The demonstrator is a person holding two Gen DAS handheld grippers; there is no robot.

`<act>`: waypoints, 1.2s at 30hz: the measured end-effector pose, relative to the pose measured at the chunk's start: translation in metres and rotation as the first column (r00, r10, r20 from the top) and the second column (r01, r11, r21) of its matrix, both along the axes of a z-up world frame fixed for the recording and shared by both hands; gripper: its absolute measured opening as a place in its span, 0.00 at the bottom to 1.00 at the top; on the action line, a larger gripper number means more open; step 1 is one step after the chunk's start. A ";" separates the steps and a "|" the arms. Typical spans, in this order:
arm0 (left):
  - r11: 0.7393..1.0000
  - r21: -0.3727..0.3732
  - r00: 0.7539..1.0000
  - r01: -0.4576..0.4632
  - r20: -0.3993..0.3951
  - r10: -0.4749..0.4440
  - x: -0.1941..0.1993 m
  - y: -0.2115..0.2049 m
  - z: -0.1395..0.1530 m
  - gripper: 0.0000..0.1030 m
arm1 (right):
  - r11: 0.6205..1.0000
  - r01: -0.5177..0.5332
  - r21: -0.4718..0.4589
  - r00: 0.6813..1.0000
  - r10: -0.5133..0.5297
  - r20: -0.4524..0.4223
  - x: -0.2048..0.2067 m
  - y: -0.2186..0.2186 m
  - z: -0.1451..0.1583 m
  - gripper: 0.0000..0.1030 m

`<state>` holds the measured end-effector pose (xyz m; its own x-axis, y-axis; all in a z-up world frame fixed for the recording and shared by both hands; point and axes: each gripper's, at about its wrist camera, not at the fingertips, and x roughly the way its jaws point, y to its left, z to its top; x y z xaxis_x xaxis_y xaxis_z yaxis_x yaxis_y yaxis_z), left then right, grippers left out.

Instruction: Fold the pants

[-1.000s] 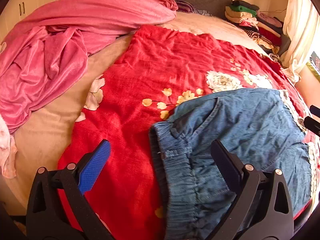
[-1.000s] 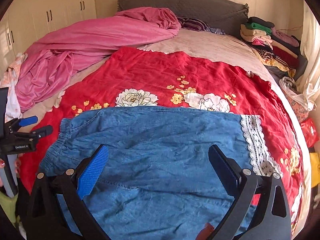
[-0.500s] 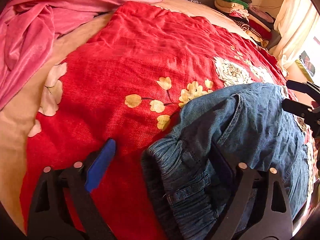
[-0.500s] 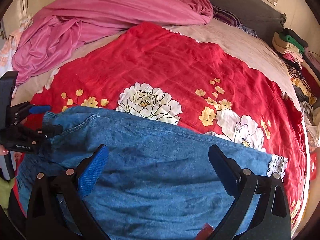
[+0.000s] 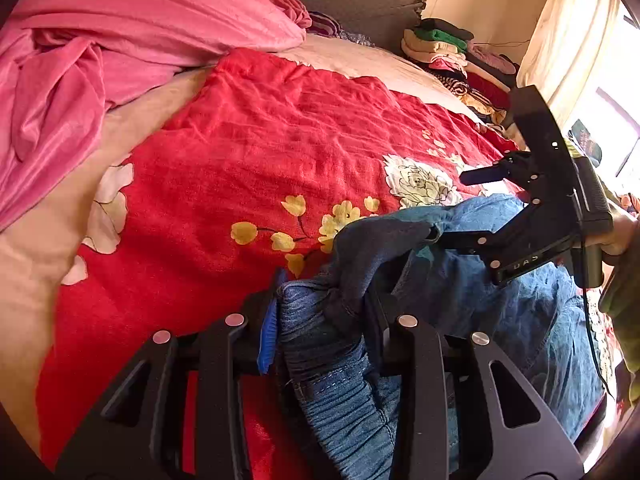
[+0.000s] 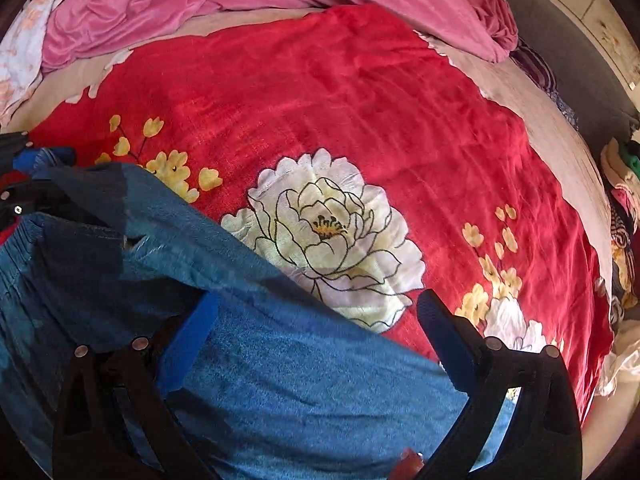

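Blue denim pants (image 5: 532, 312) with an elastic waistband lie on a red floral blanket (image 5: 280, 152) on a bed. My left gripper (image 5: 320, 312) is shut on the bunched waistband at the pants' left end. My right gripper (image 6: 316, 312) is open, low over the pants' upper edge (image 6: 280, 344), with denim between and under its fingers. The right gripper also shows in the left wrist view (image 5: 472, 208), open, its lower finger at a fold of denim. The left gripper shows at the left edge of the right wrist view (image 6: 24, 184).
A pink sheet (image 5: 100, 52) is heaped at the bed's far left. A grey headboard (image 5: 360, 0) stands behind. Stacked folded clothes (image 5: 448, 48) sit at the far right beside a pale curtain (image 5: 568, 40). The red blanket (image 6: 360, 120) spreads beyond the pants.
My left gripper has closed on the waistband and bunched it. My right gripper has dropped closer to the pants' upper edge and nearer the left gripper.
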<state>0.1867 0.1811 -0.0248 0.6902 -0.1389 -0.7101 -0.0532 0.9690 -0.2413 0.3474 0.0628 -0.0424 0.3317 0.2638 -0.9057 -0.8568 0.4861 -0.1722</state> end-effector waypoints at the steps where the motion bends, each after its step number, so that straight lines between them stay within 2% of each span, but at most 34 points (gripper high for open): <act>1: 1.000 0.004 1.000 0.000 0.008 0.000 0.000 -0.001 0.001 0.26 | 1.000 -0.016 0.005 1.000 0.016 -0.001 -0.001 0.001 -0.001 0.94; 3: 1.000 0.008 1.000 0.000 0.017 0.000 0.000 -0.001 0.003 0.26 | 0.998 -0.036 0.044 0.998 0.038 -0.048 -0.002 0.001 -0.001 0.76; 4: 1.000 0.015 1.000 -0.002 0.018 0.002 0.000 -0.001 0.003 0.26 | 0.996 -0.042 0.074 0.996 0.047 -0.074 -0.005 0.000 0.000 0.57; 5: 1.000 0.026 1.000 -0.004 0.020 0.003 0.000 -0.002 0.003 0.26 | 0.995 -0.050 0.092 0.995 0.057 -0.081 -0.008 0.000 0.001 0.44; 6: 0.999 0.035 1.000 -0.006 0.023 0.006 -0.001 -0.003 0.002 0.26 | 0.992 -0.053 0.112 0.994 0.063 -0.088 -0.013 -0.002 0.003 0.38; 7: 0.999 0.043 1.000 -0.009 0.026 0.008 -0.002 -0.004 0.003 0.26 | 0.990 -0.048 0.134 0.994 0.061 -0.091 -0.017 -0.003 0.005 0.27; 11: 0.997 0.073 0.999 -0.021 0.038 0.019 -0.007 -0.005 0.004 0.26 | 0.974 0.033 0.226 0.997 -0.016 -0.077 -0.031 -0.017 0.021 0.14; 18: 0.985 0.167 0.995 -0.042 0.101 0.025 -0.024 -0.022 0.020 0.27 | 0.921 0.138 0.364 0.990 -0.133 -0.039 -0.071 -0.049 0.059 0.13; 24: 0.979 0.192 0.986 -0.066 0.165 0.034 -0.048 -0.039 0.038 0.27 | 0.881 0.177 0.439 0.981 -0.191 -0.012 -0.111 -0.078 0.082 0.13; 30: 0.973 0.225 0.978 -0.056 0.211 0.007 -0.085 -0.059 0.050 0.28 | 0.864 0.193 0.465 0.976 -0.219 0.002 -0.161 -0.103 0.090 0.13; 36: 0.972 0.236 0.977 0.000 0.208 -0.051 -0.121 -0.072 0.053 0.28 | 0.850 0.199 0.487 0.976 -0.218 -0.017 -0.211 -0.124 0.086 0.13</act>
<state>0.0661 0.1092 0.0280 0.8263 -0.0063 -0.5632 0.0001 0.9999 -0.0111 0.1365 -0.0617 0.0441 0.4593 0.5858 -0.6678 -0.7237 0.6827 0.1012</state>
